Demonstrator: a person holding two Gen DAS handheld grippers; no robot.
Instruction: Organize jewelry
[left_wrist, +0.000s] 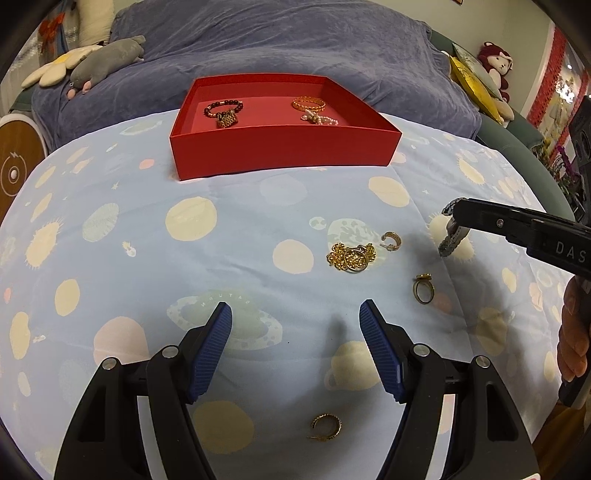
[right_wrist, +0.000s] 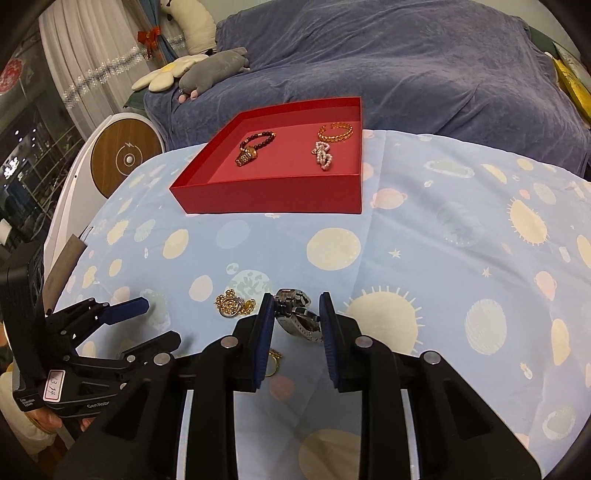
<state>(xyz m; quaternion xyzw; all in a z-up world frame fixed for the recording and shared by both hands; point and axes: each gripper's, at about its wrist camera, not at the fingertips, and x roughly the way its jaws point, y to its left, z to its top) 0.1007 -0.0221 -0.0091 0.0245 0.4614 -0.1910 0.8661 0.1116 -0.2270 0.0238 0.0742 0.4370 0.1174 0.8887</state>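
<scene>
Closest in, the left gripper hangs over the planet-print sheet with its blue pads spread wide and nothing between them. Just under its frame lies a gold hoop earring, partly crowded by the black arms at the bottom edge. A hand creeps in at the right margin, cut off by the fisheye rim.

Over to the right gripper: its jaws are drawn in and pinching a silver metal watch. The pads cover both flanks, so only the case and a few bracelet links show; from the left wrist camera the watch hangs off the fingertip with its band dangling, and whether the lower end touches the sheet is hard to tell. A gold ring peeks out below the left pad, mostly hidden here, plain on the sheet in the other view.

A little further, a tangle of gold chain sits on the sheet, a second hoop earring just beside it.

Far side now: the red tray rests on the sheet's far edge. Inside, a dark beaded bracelet with a gold charm at left, a braided gold bangle at right, a small pearl piece just in front of it. Behind, a blue-grey blanket and soft toys, blurred at the rim.
</scene>
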